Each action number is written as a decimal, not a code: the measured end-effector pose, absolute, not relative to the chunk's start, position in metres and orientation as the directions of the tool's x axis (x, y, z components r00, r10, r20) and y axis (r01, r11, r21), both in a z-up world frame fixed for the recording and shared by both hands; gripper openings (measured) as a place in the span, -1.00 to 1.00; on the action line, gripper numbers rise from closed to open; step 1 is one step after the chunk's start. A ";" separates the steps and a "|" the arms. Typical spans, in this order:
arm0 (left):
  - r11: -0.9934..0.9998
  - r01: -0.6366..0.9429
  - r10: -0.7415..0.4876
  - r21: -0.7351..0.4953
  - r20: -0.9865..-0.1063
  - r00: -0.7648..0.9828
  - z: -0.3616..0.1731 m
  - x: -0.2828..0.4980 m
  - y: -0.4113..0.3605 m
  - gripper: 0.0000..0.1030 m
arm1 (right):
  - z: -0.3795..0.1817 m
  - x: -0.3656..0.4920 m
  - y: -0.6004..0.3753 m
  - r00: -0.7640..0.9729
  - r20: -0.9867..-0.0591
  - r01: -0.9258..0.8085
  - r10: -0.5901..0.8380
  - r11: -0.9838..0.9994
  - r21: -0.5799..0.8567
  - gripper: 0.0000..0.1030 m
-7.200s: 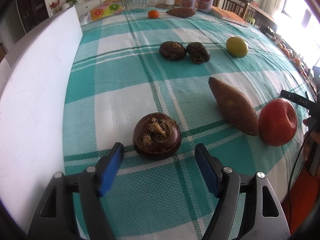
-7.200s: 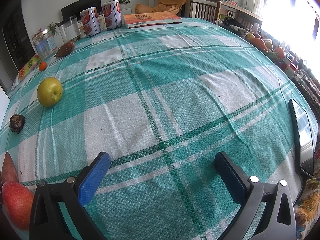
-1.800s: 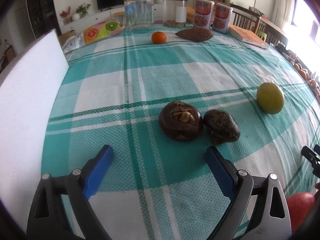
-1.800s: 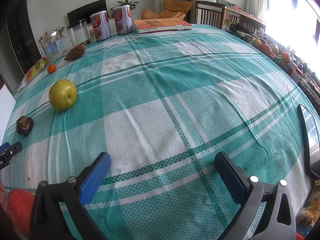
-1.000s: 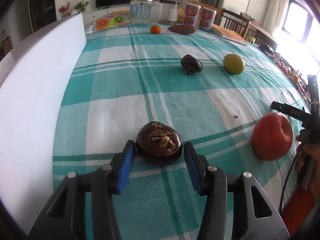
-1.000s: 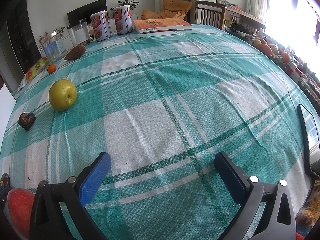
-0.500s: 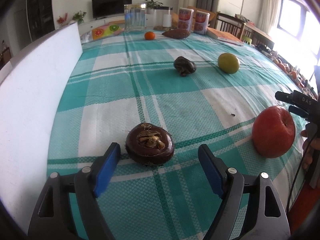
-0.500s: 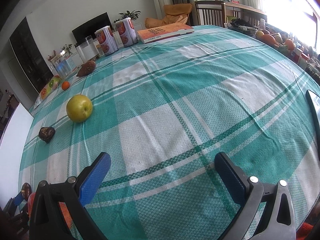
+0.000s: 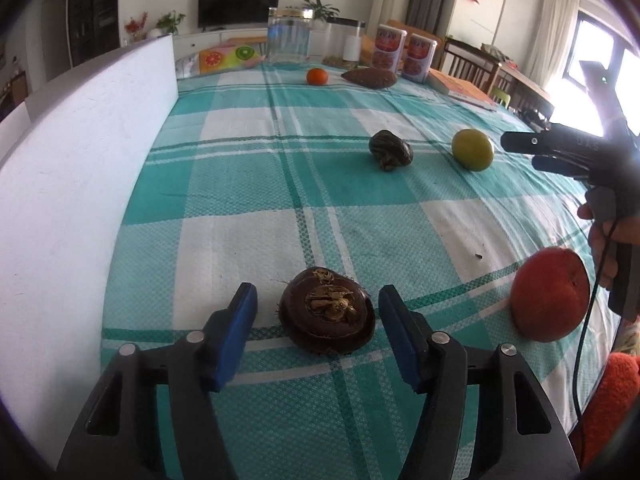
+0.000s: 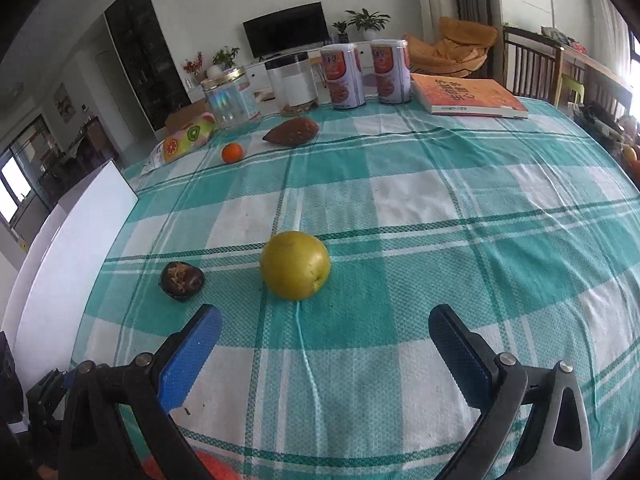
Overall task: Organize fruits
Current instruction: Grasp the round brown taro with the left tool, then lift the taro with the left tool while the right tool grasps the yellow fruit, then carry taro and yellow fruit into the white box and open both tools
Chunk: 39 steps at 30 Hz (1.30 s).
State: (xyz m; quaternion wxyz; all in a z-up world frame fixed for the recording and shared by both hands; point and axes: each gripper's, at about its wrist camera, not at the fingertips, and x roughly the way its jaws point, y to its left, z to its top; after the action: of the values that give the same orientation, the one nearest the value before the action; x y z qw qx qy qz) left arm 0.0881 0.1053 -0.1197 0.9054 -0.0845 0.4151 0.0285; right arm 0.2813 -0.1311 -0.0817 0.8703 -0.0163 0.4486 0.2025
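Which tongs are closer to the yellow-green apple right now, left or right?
Right. The right tongs stand open just short of the yellow-green apple, which lies ahead of their gap. The left tongs straddle a dark brown water chestnut, with the apple far up the tablecloth.

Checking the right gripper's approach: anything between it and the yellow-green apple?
Nothing visible. The right gripper is open over bare tablecloth, and the yellow-green apple sits just beyond its fingers with a clear lane. The small dark water chestnut lies off to the apple's left, apart from it.
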 end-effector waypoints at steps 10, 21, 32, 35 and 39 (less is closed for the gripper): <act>0.982 -0.095 -0.061 -0.161 -0.754 0.654 -0.110 0.079 0.108 -0.08 | -0.108 0.307 -0.129 0.395 -0.829 -0.338 0.396 0.901 0.270 0.00; 0.942 -0.044 -0.201 -0.334 -0.661 0.723 -0.041 0.030 0.108 -0.08 | -0.045 0.209 -0.151 0.440 -0.725 -0.401 0.530 0.839 0.369 0.00; 0.867 -0.301 -0.013 -0.396 -0.622 0.783 0.004 -0.040 0.234 -0.08 | 0.005 0.106 0.064 0.111 -0.628 -0.739 0.770 0.486 0.466 0.00; 0.821 -0.430 0.069 -0.377 -0.681 0.729 -0.016 -0.047 0.278 -0.08 | 0.003 0.079 0.122 0.038 -0.659 -0.808 0.751 0.411 0.422 0.00; 0.775 -0.538 0.125 -0.332 -0.753 0.646 -0.040 -0.048 0.316 -0.08 | -0.008 0.056 0.177 0.002 -0.713 -0.853 0.701 0.373 0.365 0.00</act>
State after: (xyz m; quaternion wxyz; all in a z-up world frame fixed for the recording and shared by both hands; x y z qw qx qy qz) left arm -0.0481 0.3165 -0.0402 0.8645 -0.2752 0.3743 0.1917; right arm 0.0563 0.1769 -0.0084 0.7024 -0.0862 0.4396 0.5531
